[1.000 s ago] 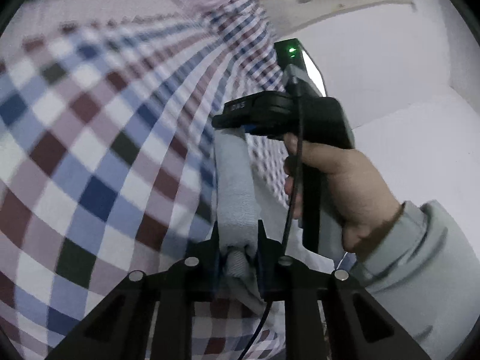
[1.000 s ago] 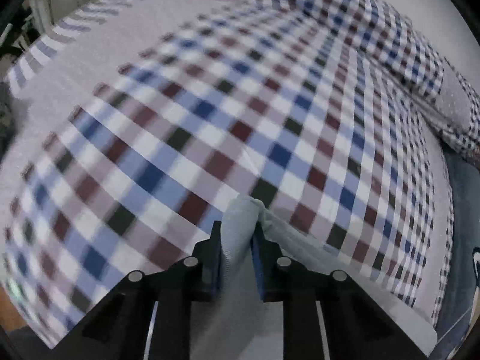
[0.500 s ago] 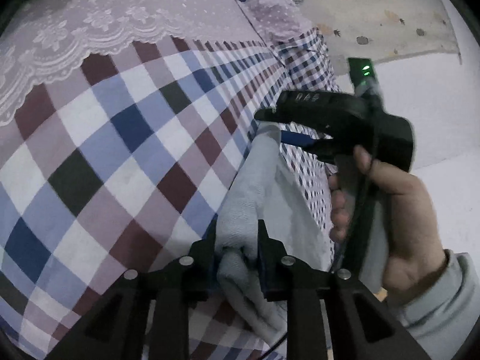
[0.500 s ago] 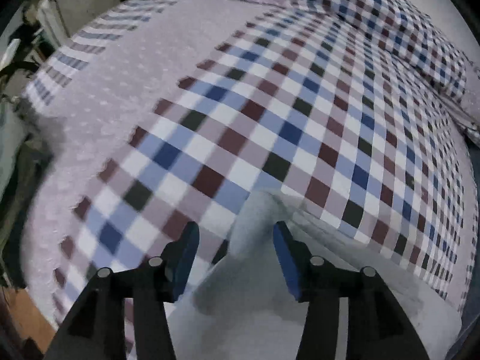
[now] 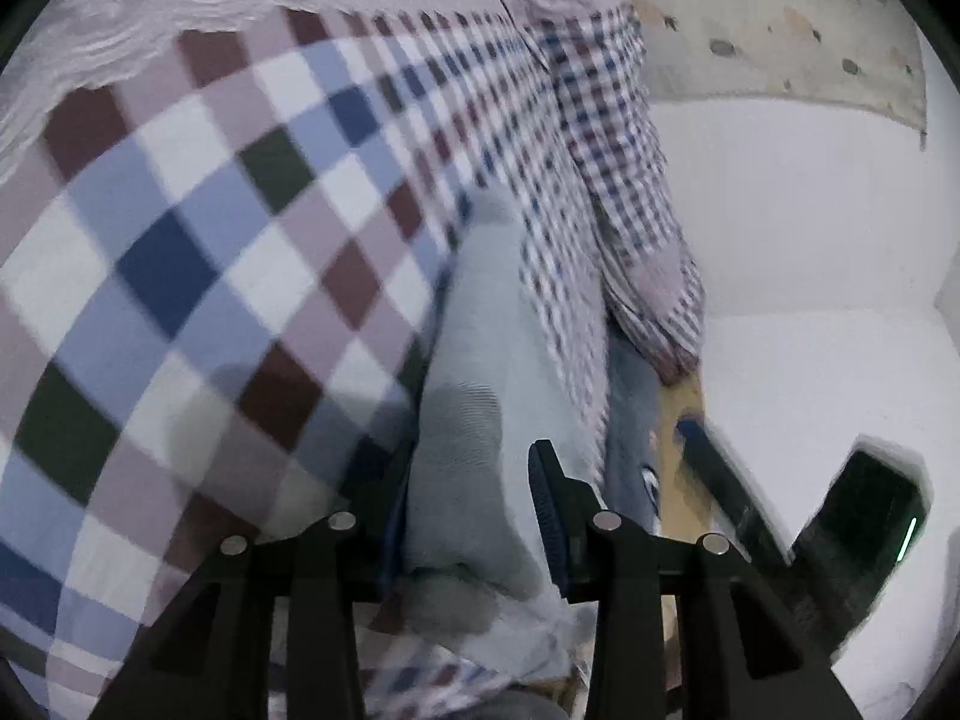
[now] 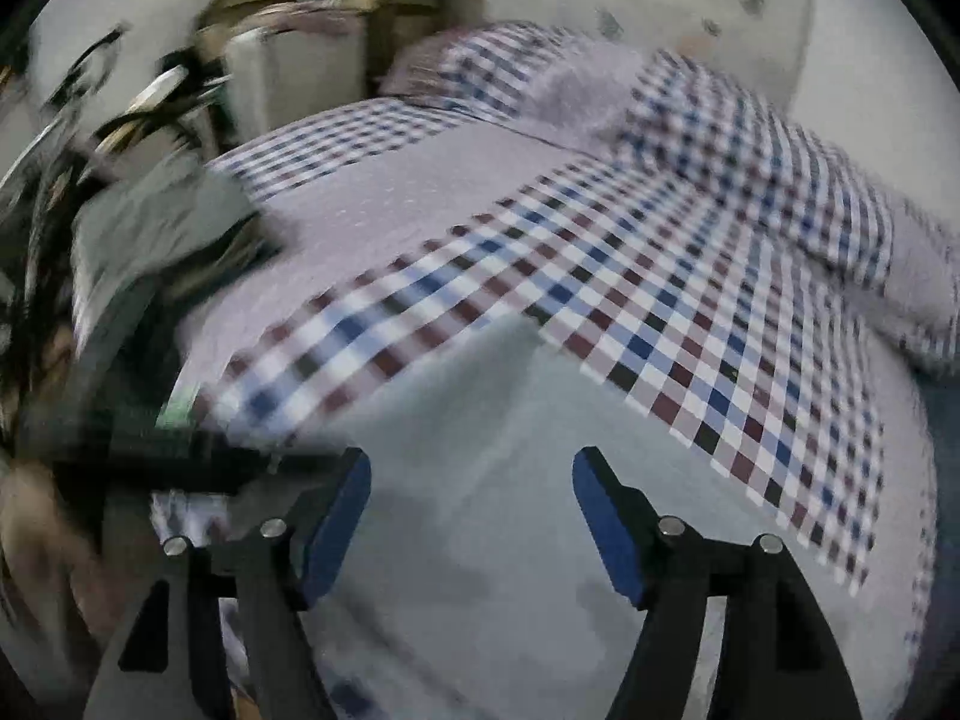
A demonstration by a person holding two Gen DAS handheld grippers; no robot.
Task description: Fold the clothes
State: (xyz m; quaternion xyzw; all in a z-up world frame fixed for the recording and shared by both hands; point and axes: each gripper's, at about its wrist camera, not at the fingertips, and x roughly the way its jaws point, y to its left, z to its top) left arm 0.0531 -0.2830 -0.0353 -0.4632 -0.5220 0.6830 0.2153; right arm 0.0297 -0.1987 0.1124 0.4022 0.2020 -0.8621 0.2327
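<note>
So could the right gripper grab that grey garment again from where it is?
Probably yes: the right gripper is open directly over the grey garment, nothing between them. The left gripper also looks open around a fold.

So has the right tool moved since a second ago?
Yes. The right tool has let go of the grey garment and drawn back from the checked bedspread, so more of the bed and room shows.

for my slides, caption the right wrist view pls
Open right gripper above a pale grey garment lying on a checked bedspread.
</note>
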